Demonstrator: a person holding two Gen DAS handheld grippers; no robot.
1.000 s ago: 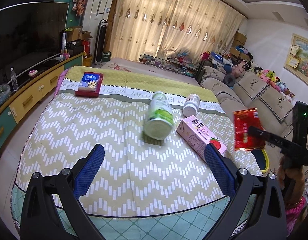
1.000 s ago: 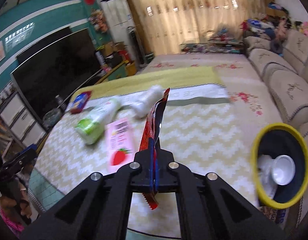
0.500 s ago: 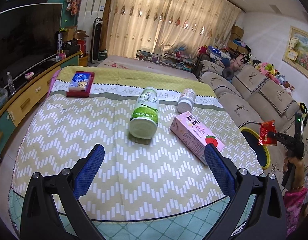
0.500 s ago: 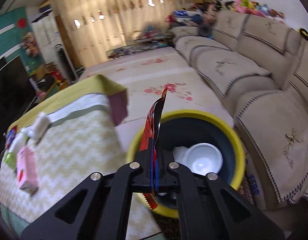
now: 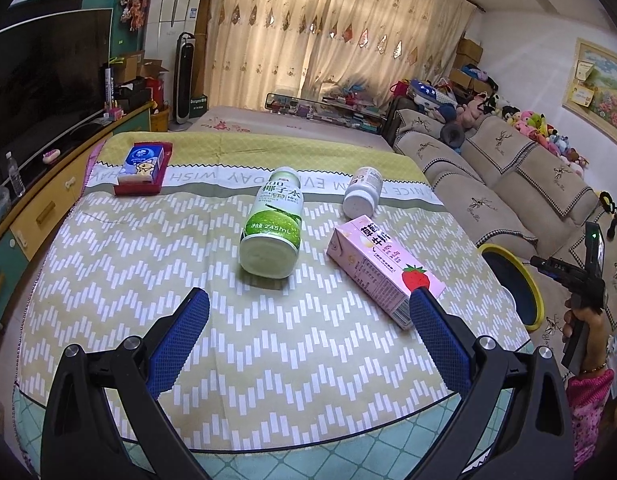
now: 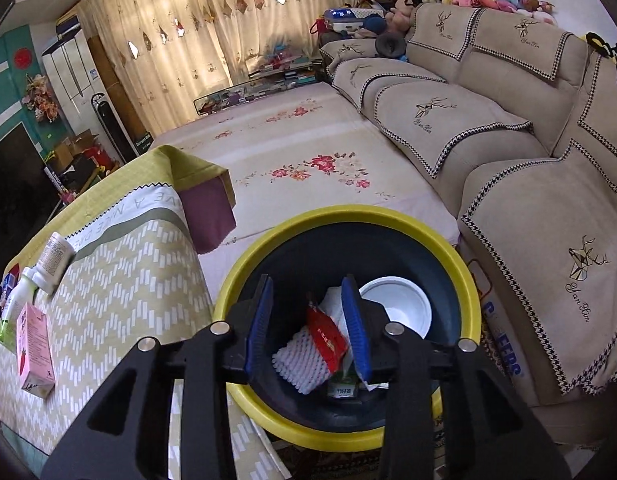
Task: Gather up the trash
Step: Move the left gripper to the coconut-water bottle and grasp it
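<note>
My right gripper (image 6: pixel 308 312) hangs over the yellow-rimmed bin (image 6: pixel 348 216), and its jaws are opening. The red wrapper (image 6: pixel 326 338) lies loose inside the bin on other trash, seen between the blue pads but free of them. A white bowl (image 6: pixel 396 310) and a white foam net (image 6: pixel 300 364) are in the bin too. My left gripper (image 5: pixel 308 320) stands open above the near table edge with nothing between its fingers. Ahead of it lie a green bottle (image 5: pixel 272 224), a pink strawberry carton (image 5: pixel 382 268) and a small white bottle (image 5: pixel 362 198).
A tissue pack in a red tray (image 5: pixel 142 168) sits at the table's far left. The bin (image 5: pixel 512 280) stands on the floor between the table and the beige sofa (image 6: pixel 508 140). A TV cabinet (image 5: pixel 40 200) runs along the left.
The right gripper swung from over the table to above the bin, opened, and the red wrapper dropped into the bin. The left gripper shifted only slightly over the table.
</note>
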